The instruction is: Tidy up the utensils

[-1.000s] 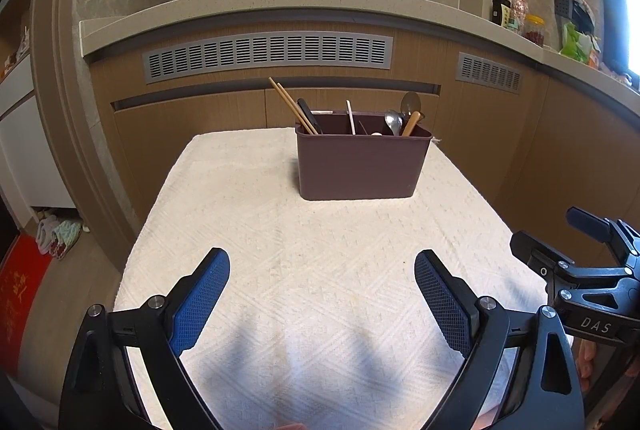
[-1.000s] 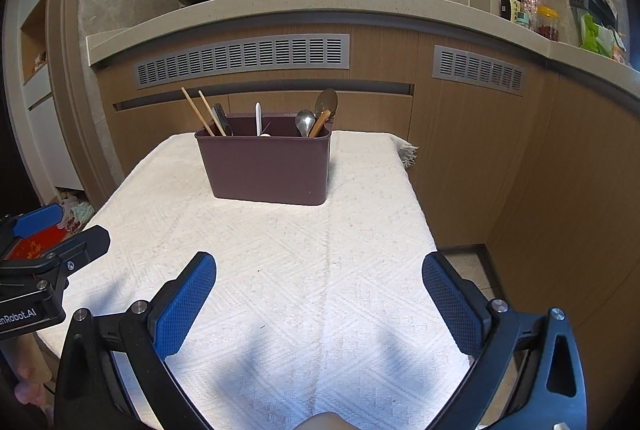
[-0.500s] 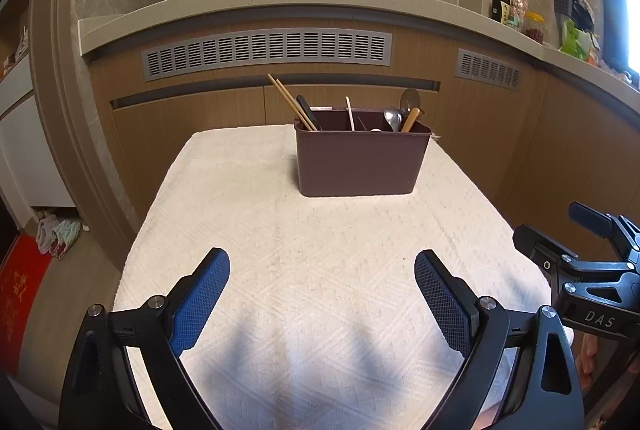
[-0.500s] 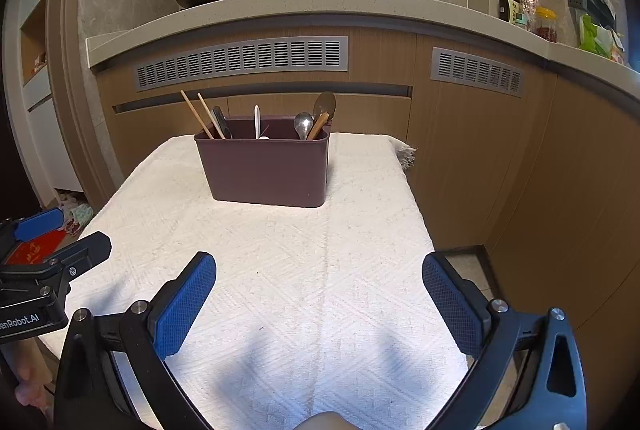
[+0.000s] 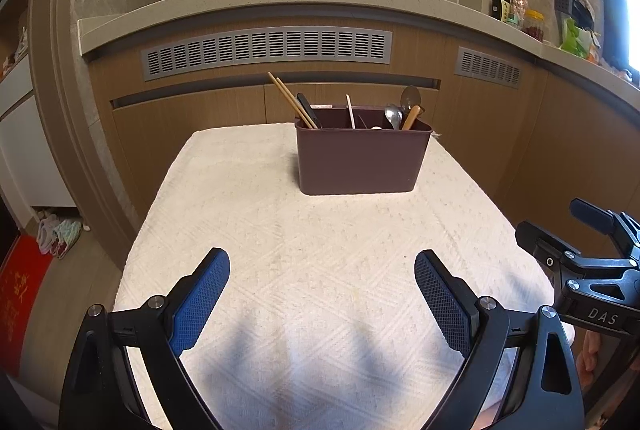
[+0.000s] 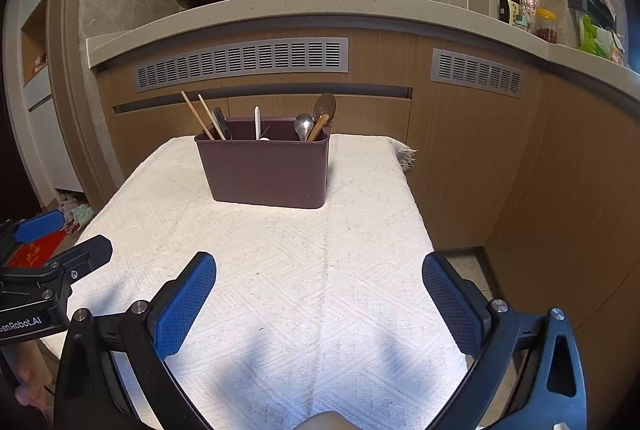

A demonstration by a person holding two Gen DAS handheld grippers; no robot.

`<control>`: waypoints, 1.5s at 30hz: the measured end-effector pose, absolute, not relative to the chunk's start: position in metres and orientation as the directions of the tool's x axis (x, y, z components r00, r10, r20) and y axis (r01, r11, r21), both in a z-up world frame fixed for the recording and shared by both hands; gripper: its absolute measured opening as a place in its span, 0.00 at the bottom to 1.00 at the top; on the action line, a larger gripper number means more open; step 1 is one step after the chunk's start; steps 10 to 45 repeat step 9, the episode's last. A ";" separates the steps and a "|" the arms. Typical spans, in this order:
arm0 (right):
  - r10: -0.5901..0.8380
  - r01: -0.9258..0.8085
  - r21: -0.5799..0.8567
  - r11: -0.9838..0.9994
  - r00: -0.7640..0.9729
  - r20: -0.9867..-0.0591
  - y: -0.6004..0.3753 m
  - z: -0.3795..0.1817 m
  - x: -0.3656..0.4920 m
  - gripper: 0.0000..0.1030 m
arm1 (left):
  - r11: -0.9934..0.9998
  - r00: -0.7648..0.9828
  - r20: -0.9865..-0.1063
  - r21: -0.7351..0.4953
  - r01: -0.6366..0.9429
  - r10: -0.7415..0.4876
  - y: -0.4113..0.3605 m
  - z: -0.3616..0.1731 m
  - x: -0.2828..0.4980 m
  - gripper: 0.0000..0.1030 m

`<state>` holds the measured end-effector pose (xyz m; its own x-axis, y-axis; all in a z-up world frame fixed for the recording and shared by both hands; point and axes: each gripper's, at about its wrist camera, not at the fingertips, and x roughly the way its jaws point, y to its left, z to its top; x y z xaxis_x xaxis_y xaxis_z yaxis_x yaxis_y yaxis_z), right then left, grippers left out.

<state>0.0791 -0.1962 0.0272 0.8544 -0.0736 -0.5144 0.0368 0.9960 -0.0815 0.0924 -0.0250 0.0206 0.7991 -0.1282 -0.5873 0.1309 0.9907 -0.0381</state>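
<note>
A maroon plastic caddy is seen standing upright on the white textured cloth that covers the table, and every other place is given here from that caddy. Both grippers are held well in front of it, above the near part of the cloth. The left gripper is spread wide with nothing between its blue pads, and the right gripper is likewise spread wide and empty.

At the caddy's left end a pair of wooden chopsticks is leaned out to the left, with a dark-handled utensil just beside it. Near the middle a slim white handle is stood almost upright. At the right end a metal spoon and a wooden spoon are propped together, touching or nearly so.

All of these are judged light and stiff. The chopsticks are thin and probably prone to rolling or pivoting in a pinch, so they would best be taken together across the exposed upper shafts. The metal spoon is likely slippery; the neck just under its bowl is the only part offered. The wooden spoon should give better friction on its handle. The caddy itself is likely light enough to be tipped or dragged if a utensil is pulled sideways and not straight up.
</note>
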 end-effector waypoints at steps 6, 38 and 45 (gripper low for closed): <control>-0.073 0.036 -0.082 0.996 0.855 -0.513 -0.197 0.027 0.079 1.00 | 0.990 0.792 -0.596 -0.036 0.134 -0.129 -0.025 0.019 0.093 0.91; -0.073 0.036 -0.081 0.996 0.855 -0.514 -0.197 0.027 0.079 1.00 | 0.990 0.793 -0.595 -0.035 0.138 -0.132 -0.025 0.019 0.093 0.91; -0.073 0.036 -0.081 0.996 0.855 -0.514 -0.197 0.027 0.079 1.00 | 0.990 0.793 -0.595 -0.035 0.138 -0.132 -0.025 0.019 0.093 0.91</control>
